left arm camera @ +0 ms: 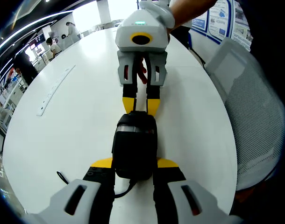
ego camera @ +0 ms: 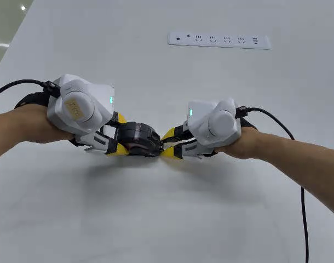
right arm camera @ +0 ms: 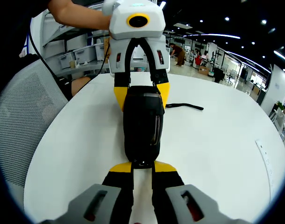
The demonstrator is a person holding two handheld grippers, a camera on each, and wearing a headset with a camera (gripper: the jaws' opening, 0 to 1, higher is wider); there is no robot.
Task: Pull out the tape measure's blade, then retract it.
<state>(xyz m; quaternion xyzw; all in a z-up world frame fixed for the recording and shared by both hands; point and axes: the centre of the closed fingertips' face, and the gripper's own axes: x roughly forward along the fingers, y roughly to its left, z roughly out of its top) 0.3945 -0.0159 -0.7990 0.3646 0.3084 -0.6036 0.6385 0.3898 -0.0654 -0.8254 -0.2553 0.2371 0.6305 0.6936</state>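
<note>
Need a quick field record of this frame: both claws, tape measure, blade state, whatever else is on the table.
left claw: shut on the tape measure case
right claw: jaws nearly together at the case's mouth; grip on the blade tip unclear
tape measure: black, between the two claws
blade: no length visibly drawn out
table: white
power strip: white, far side, apart from the claws

Bright, even overhead light on a white table [ego camera: 156,219]; a soft grey shadow lies at its middle. The head view is sharp. Both gripper views bulge and bend toward their edges. A far window [left arm camera: 93,11] blows out white; the black tape measure [right arm camera: 142,121] carries a faint sheen.
</note>
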